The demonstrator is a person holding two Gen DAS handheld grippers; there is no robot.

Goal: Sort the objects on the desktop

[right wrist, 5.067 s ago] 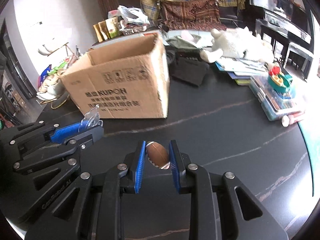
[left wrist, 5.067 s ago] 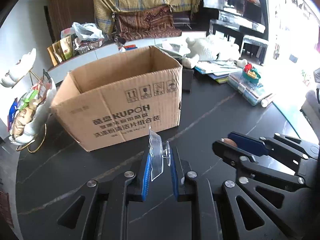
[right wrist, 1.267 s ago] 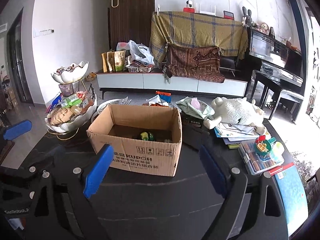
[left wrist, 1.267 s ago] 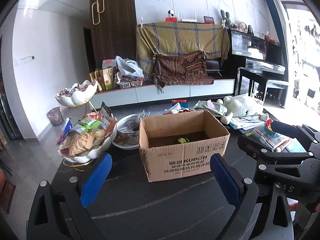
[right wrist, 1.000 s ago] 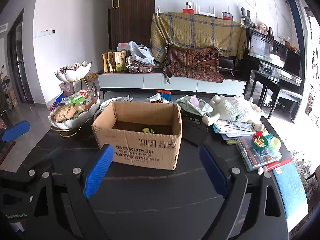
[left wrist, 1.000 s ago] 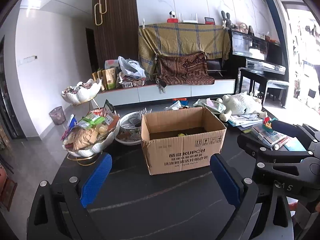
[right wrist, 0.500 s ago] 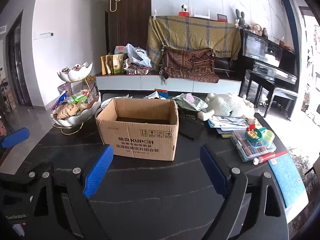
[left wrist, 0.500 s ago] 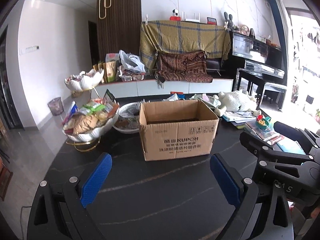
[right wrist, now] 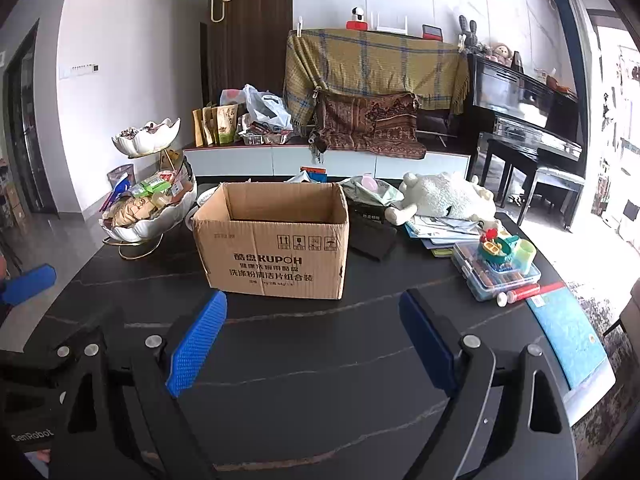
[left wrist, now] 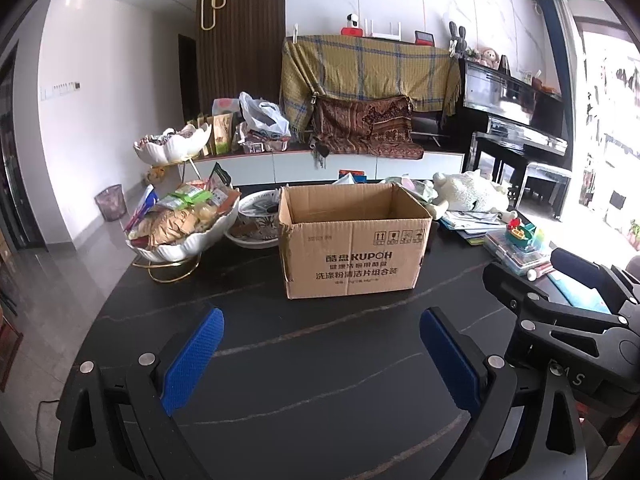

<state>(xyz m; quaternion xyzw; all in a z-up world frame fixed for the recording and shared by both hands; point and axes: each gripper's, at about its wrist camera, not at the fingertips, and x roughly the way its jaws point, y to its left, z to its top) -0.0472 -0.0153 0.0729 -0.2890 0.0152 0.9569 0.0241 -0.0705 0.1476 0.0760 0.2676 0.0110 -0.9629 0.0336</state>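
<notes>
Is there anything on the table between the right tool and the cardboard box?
Nothing visible: only bare dark table lies between the open right tool and the cardboard box.

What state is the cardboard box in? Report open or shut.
Open: the cardboard box stands upright with its top uncovered, inner walls visible.

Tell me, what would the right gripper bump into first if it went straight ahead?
Probably the cardboard box. The open right gripper points at its printed front, with only bare black table between, though depth is hard to judge.
</notes>
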